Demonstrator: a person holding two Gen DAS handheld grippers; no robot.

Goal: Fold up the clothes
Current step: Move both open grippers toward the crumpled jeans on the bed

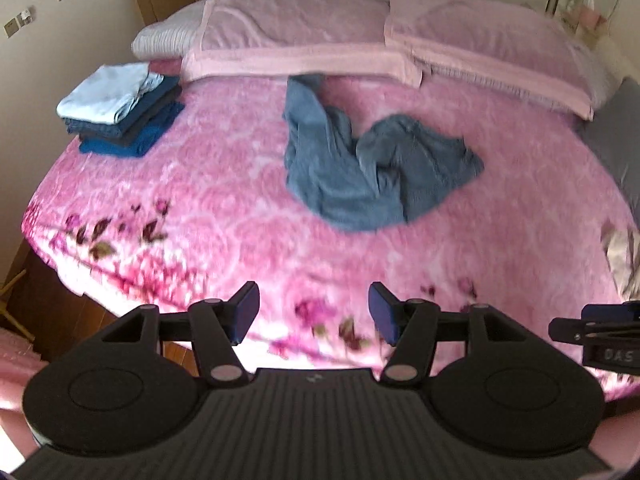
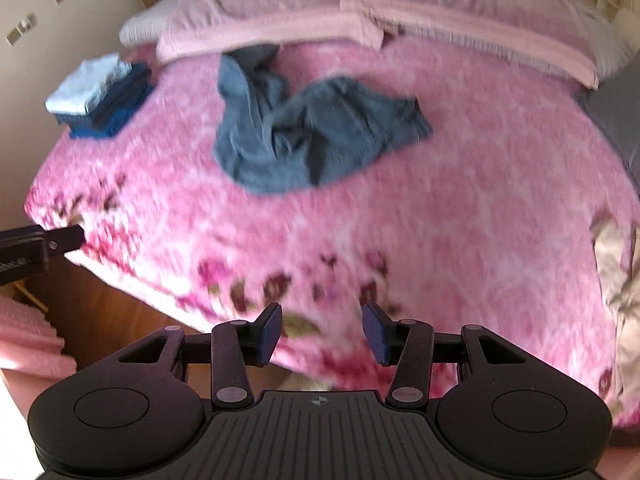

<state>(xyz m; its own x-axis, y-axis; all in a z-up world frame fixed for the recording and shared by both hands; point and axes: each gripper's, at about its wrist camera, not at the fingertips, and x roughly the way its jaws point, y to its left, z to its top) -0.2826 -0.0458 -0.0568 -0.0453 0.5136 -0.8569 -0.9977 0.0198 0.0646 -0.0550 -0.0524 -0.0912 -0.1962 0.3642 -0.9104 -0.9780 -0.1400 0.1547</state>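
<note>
At the bottom of the left wrist view, the left gripper (image 1: 314,310) hangs over the near edge of the bed (image 1: 240,240), its blue-padded jaws spread wide with nothing but flowered pink blanket showing between them. In the right wrist view the right gripper (image 2: 322,336) is poised the same way at the bottom centre of its frame, jaws apart and empty, the gap somewhat narrower than its partner's. Each tool catches the other at its margin: the right gripper's tip pokes in at the lower right of the left view, and the left one's dark body enters at the middle left edge of the right view, so the two ride side by side above the bed's near edge. Beyond them, across a broad stretch of bare blanket, the crumpled blue-grey garment (image 1: 368,164) lies well apart from both grippers. It sits just right of centre in the left view and left of centre in the right view (image 2: 308,136), which places it roughly between the two lines of sight, neither hand clearly the nearer. Its longest part, a narrow strip, runs from the rumpled near mass away toward the pillows (image 1: 320,40), with a second lobe spreading to the right. The reach looks likely to go forward and down to the near hem. Farther off at upper left, a stack of folded clothes (image 1: 120,108) rests by the bed's left edge.
</note>
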